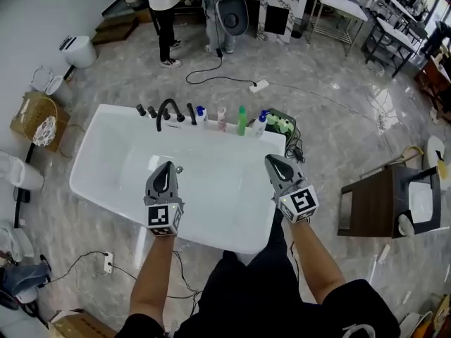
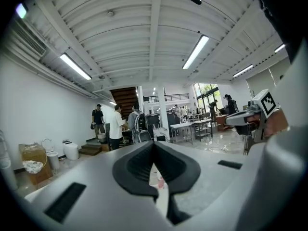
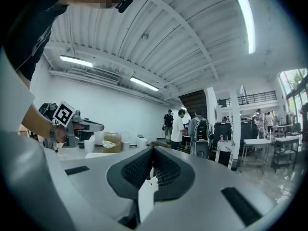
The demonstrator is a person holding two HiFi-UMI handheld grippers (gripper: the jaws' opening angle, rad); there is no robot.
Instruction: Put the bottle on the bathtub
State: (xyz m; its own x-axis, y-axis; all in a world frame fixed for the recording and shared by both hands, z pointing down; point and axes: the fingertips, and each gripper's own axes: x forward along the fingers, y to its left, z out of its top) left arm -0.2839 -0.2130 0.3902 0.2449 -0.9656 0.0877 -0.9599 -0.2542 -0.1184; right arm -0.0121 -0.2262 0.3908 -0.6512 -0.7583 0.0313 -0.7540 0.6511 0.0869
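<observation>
A white bathtub lies below me in the head view. On its far rim stand a white bottle with a blue cap, a pink bottle, a green bottle and another white bottle, beside a black faucet. My left gripper hovers over the tub's left half, shut and empty. My right gripper hangs over the tub's right end, its pads together with nothing between them. Both point level toward the far rim, well short of the bottles.
A dark basket with green items sits at the tub's far right corner. A wooden side table stands to the right, toilets and a wicker basket to the left. A cable and power strip lie beyond the tub; people stand at the back.
</observation>
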